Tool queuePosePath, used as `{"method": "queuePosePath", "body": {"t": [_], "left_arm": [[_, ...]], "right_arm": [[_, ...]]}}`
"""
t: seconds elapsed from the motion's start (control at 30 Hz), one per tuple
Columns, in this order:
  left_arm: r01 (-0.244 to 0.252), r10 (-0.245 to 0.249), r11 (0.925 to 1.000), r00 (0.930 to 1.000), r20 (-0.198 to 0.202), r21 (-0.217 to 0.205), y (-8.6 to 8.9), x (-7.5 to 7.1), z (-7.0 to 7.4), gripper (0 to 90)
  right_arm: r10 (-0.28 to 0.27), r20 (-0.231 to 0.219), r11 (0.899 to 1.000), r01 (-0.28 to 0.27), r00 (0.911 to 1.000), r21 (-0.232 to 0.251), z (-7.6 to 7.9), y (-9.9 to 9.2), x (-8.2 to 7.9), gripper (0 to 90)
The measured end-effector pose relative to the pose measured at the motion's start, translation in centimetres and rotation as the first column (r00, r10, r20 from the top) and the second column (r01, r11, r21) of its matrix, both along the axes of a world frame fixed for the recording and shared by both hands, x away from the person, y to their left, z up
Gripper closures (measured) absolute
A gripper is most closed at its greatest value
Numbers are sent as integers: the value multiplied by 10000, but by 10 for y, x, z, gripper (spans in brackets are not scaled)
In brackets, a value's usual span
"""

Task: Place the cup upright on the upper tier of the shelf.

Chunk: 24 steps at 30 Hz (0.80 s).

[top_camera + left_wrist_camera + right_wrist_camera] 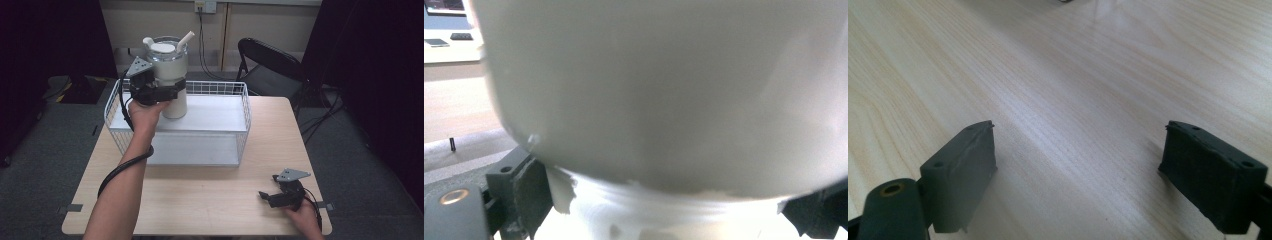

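In the high view, the left gripper (172,92) pinches the narrow lower body of a white jug (169,75), with one jaw on each side of it, at about eleven o'clock from the table's centre. The jug stands upright over the far left part of a white wire basket (244,120), its lidded top and spout above the gripper; whether its base touches the basket floor I cannot tell. In the left gripper view the jug's (664,95) pale wall looms just ahead of the black pads (531,192). The right gripper (267,196) rests at five o'clock on the wooden table (210,195), jaws spread wide with bare tabletop (1073,125) between them.
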<state>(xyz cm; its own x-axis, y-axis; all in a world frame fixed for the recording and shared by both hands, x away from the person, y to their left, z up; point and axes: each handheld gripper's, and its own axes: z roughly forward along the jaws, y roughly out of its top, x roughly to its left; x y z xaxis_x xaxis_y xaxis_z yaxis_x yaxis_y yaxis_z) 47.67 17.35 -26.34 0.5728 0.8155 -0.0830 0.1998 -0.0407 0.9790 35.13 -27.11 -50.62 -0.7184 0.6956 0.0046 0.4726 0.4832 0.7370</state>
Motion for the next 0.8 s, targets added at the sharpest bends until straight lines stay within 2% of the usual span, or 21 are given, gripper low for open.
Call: {"method": "queuePosePath", "body": {"t": [0.37,0.6,0.8], "left_arm": [[56,-55,10000,9999,142,-68,2,-2,-3,97],[229,-237,9994,9992,328,257,0,-4,-4,95],[184,-192,9997,9989,434,186,0,-6,-5,94]], "right_arm": [[7,3,10000,-7,10000,-1,0,0,0,134],[5,5,10000,-5,10000,-3,0,0,0,134],[0,4,10000,0,10000,-7,0,0,0,134]]}}
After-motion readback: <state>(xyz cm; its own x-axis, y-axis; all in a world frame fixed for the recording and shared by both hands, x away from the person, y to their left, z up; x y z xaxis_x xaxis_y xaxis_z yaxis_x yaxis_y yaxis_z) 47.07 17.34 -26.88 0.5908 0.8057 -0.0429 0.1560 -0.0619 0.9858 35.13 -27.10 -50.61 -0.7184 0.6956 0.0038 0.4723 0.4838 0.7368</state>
